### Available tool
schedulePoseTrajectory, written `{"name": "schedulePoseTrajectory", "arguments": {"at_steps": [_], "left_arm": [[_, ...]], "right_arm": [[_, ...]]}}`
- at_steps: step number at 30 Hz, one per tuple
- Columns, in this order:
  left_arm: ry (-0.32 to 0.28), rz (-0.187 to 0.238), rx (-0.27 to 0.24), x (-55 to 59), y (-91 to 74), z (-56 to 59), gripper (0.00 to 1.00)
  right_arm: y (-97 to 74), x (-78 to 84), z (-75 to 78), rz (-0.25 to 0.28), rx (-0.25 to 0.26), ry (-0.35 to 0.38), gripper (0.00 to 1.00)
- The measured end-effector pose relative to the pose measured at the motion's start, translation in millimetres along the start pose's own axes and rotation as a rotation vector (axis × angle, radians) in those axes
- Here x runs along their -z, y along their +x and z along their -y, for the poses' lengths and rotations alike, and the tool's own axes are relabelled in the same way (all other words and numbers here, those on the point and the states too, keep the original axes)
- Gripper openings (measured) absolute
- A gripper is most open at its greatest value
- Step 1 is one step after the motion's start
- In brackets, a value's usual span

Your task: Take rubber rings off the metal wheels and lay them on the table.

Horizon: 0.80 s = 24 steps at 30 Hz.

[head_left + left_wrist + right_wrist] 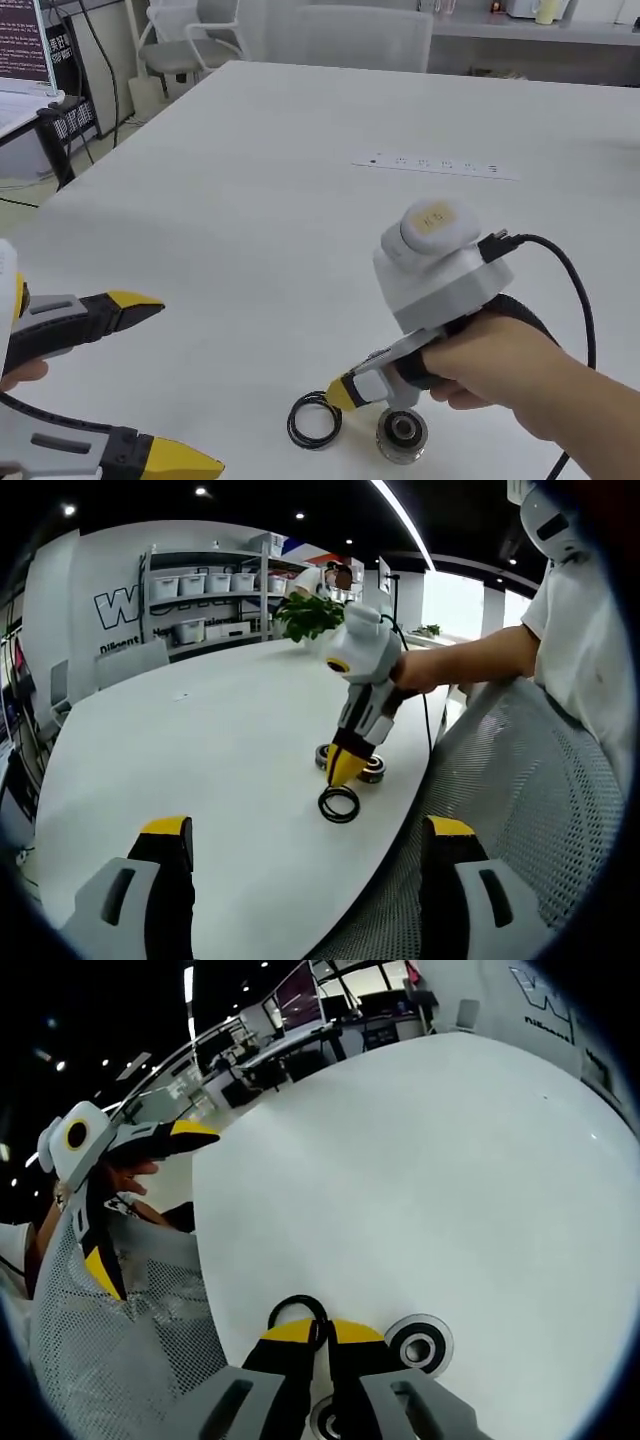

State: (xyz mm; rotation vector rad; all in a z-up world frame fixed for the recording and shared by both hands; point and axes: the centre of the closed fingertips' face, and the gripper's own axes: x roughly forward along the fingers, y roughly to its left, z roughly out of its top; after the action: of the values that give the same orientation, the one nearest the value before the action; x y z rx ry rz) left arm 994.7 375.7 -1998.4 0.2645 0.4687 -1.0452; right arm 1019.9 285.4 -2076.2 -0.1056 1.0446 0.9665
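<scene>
Just beside the metal wheel [402,432], the right gripper [343,393] has its jaws clenched on a rubber ring [314,421] on the table [300,200]. The left gripper [307,826] has its jaws released.

Even overhead light is washing the white tabletop [250,200] bright, casting only soft, faint shadows. Ceiling strips [400,520] are glaring in the left gripper view; both gripper views are bending strongly toward their edges.
</scene>
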Motion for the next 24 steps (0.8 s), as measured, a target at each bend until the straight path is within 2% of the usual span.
{"name": "schedulePoseTrajectory", "arguments": {"at_steps": [8,17,24], "left_arm": [[0.002,0.002,-0.001,-0.3,0.0,-0.4,0.94],[0.001,0.005,0.001,-1.0,0.1,0.0,0.94],[0.0,0.003,0.015,-0.4,1.0,2.0,0.94]], "right_arm": [[1.5,-0.7,0.9,0.003,0.008,-0.007,0.06],[0.6,-1.6,0.0,0.007,0.004,-0.004,0.05],[-6.3,-7.9,-2.1,0.034,0.002,-0.003,0.06]]}}
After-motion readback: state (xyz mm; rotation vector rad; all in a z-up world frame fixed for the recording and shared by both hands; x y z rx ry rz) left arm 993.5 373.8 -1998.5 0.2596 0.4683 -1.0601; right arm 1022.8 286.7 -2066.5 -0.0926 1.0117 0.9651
